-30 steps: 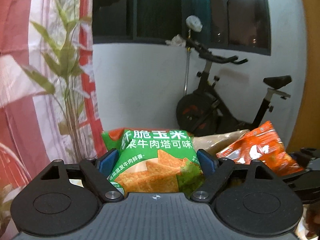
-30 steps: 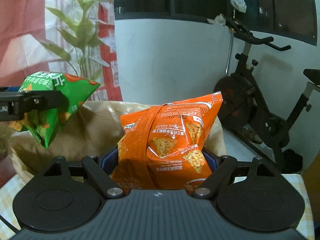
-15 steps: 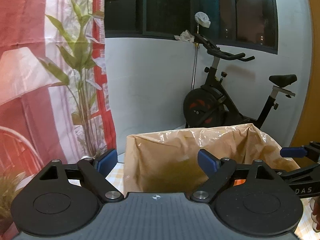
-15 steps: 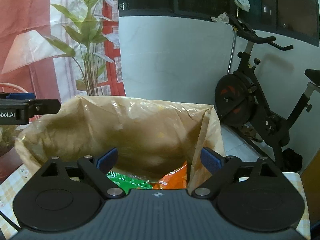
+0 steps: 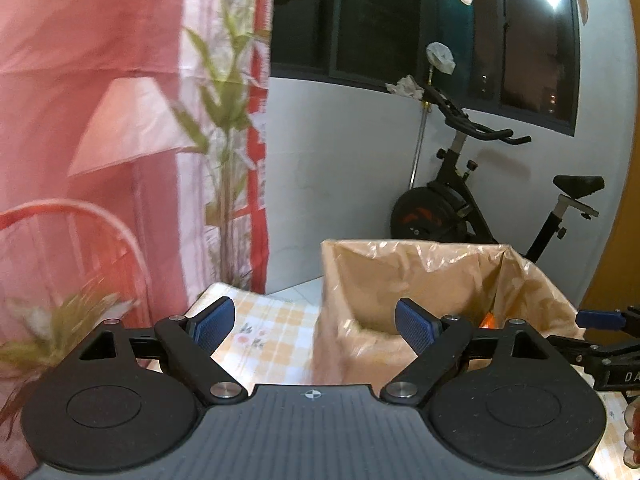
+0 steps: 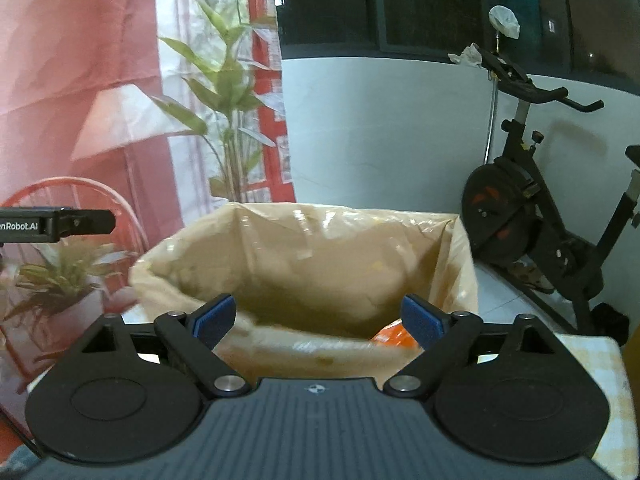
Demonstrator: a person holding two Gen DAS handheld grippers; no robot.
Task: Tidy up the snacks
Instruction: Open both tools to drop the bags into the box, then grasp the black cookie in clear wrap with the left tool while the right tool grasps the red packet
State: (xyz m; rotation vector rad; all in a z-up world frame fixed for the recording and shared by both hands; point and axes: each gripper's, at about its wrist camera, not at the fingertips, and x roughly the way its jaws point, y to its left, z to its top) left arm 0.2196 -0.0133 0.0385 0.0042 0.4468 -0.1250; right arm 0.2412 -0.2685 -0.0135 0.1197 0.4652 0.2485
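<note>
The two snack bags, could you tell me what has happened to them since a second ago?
Both were let go into the lined box. The left claw dropped the green bag, the right claw the orange bag; only an orange corner shows now. Both claws are open, empty and drawn back. The box and exercise bike stayed put.

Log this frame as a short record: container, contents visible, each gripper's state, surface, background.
container: box lined with a tan plastic bag, top open
contents visible: orange snack bag, only a corner showing; the rest of the inside is hidden
left gripper: open, nothing between the pads
right gripper: open, nothing between the pads
surface: checked tablecloth
background: exercise bike, plant, pink curtain
</note>
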